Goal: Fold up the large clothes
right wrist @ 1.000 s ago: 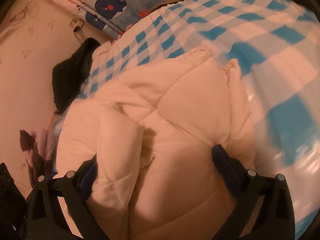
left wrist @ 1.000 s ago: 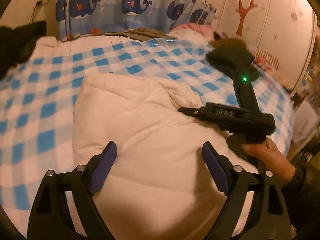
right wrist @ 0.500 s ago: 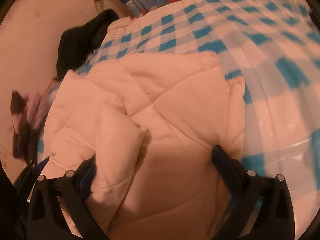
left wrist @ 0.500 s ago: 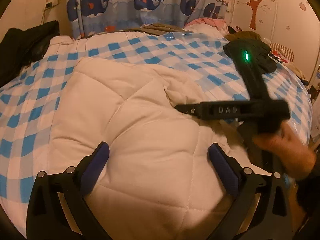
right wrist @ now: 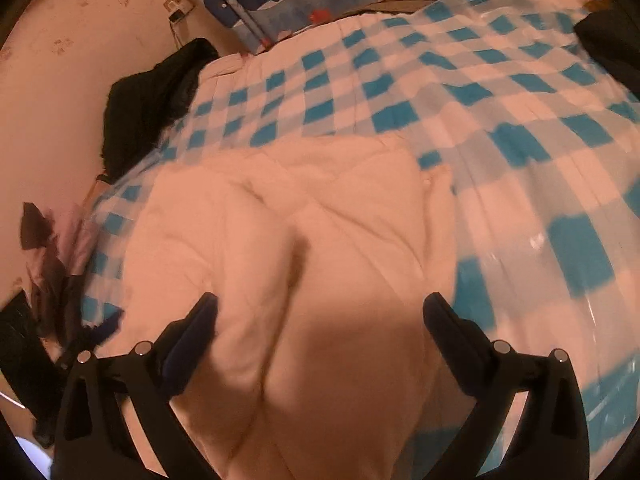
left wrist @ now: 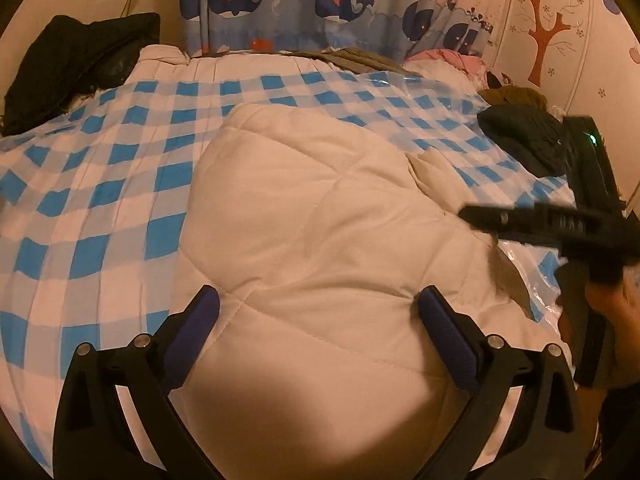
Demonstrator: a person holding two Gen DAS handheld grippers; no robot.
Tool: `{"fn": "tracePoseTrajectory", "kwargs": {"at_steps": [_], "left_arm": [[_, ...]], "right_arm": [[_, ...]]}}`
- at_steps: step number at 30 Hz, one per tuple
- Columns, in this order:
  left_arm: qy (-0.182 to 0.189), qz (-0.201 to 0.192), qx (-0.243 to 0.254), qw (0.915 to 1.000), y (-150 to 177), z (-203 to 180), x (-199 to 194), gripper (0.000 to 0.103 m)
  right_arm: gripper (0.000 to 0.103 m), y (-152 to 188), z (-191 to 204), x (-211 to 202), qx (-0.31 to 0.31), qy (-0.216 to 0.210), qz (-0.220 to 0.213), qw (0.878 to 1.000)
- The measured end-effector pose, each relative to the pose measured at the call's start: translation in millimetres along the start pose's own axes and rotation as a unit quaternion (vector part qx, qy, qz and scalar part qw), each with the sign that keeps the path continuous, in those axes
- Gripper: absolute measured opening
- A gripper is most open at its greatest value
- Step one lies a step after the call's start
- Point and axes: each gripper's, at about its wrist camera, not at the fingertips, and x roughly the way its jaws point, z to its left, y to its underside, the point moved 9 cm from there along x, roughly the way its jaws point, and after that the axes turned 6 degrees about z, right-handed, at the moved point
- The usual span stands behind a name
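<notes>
A cream quilted padded garment [left wrist: 320,240] lies folded in a thick block on the blue-and-white checked bed cover [left wrist: 100,200]. My left gripper [left wrist: 316,320] is open and empty, its jaws spread just above the garment's near part. My right gripper [right wrist: 320,320] is also open and empty, hovering over the same garment [right wrist: 300,260], which shows a deep fold crease down its middle. In the left wrist view the right gripper's black body [left wrist: 560,228] hangs over the garment's right edge, held by a hand.
A black garment [left wrist: 80,68] lies at the bed's far left corner. Dark clothes [left wrist: 524,136] and pink ones [left wrist: 452,60] are heaped at the far right. A whale-print curtain [left wrist: 320,4] hangs behind the bed. A wall [right wrist: 60,80] runs along the left.
Both grippers have drawn back and risen from the garment, so more of the bed shows. The right gripper has shifted to the right, away from the garment's middle. Both stay open.
</notes>
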Motion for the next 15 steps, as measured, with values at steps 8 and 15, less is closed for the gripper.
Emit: {"fn": "tracePoseTrajectory", "kwargs": {"at_steps": [8,15], "left_arm": [[-0.033,-0.008,-0.036,0.9988,-1.0,3.7,3.2,0.095],[-0.028,-0.015,-0.035,0.9989,2.4,2.2,-1.5,0.095]], "right_arm": [[0.098,-20.6,-8.0,57.7,0.016,-0.034,0.062,0.997],[0.098,13.9,13.8,-25.2,-0.022,-0.03,-0.007,0.999]]}}
